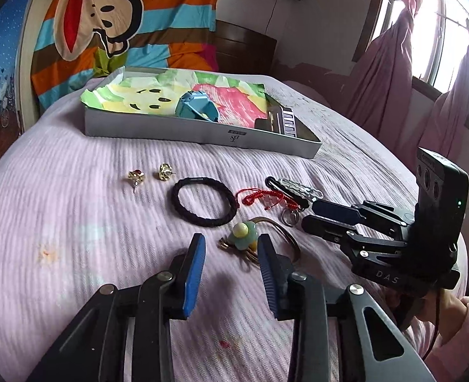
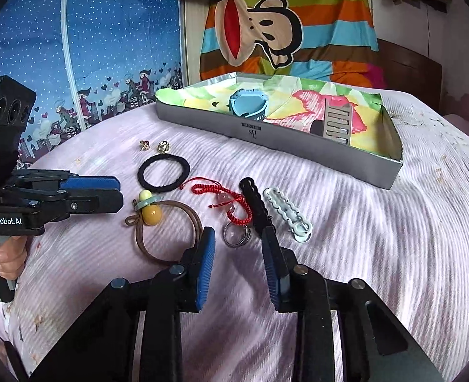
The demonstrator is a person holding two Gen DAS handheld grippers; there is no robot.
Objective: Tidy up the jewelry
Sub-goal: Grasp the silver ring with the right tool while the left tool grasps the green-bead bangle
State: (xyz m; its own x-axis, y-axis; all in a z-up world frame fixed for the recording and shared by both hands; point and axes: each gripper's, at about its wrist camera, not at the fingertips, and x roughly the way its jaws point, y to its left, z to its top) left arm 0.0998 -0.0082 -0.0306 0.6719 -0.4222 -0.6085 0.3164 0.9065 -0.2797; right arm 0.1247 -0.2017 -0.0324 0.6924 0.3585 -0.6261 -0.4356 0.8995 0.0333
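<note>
Only right claw (image 2: pixel 239 242) view shows the ring (image 2: pixel 236 237) unobstructed.

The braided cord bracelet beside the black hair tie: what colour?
Red braided cord bracelet, with pale pink beads; clearest in the right wrist view.

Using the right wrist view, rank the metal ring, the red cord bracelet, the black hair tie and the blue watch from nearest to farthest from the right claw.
1. Metal ring, just ahead of the right claw.
2. Red cord bracelet, behind the ring.
3. Black hair tie, farther back, to the left.
4. Blue watch, inside the grey box.
</note>
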